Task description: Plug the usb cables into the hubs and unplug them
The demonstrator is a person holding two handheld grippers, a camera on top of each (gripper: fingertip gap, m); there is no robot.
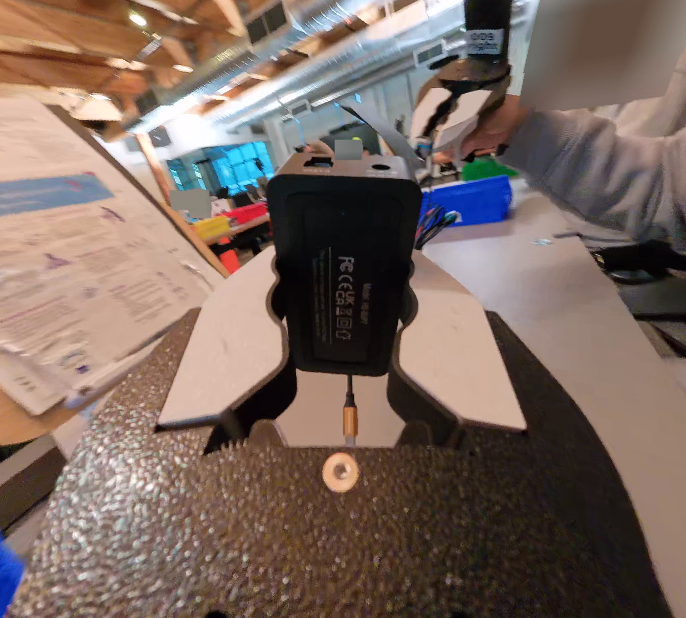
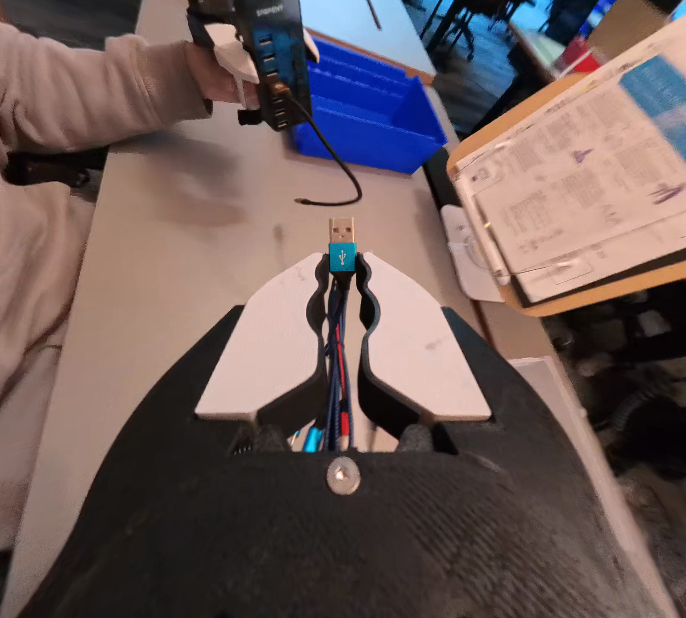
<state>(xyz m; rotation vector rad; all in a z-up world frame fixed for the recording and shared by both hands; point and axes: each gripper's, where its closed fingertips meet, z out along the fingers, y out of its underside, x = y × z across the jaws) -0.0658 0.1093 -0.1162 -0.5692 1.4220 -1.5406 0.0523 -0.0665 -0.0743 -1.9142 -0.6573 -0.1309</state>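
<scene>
My left gripper point(image 1: 343, 297) is shut on a black USB hub point(image 1: 343, 266) and holds it upright above the table, its labelled back towards the camera. A gold-ended black cable point(image 1: 349, 418) hangs from the hub. In the right wrist view the hub point(image 2: 280, 54) shows its row of ports, with the black cable point(image 2: 334, 158) plugged in and trailing onto the table. My right gripper point(image 2: 342, 258) is shut on a teal USB plug point(image 2: 342, 258), its metal end pointing forward. Several braided cables point(image 2: 336, 359) run back between the fingers. The right gripper point(image 1: 451, 121) also shows raised at upper right.
A blue bin point(image 2: 367, 117) stands on the grey table point(image 2: 185, 247) behind the hub; it also shows in the left wrist view point(image 1: 471, 199). A board with printed sheets point(image 2: 579, 169) leans at the table's side. The person's sleeves point(image 2: 74, 88) reach in.
</scene>
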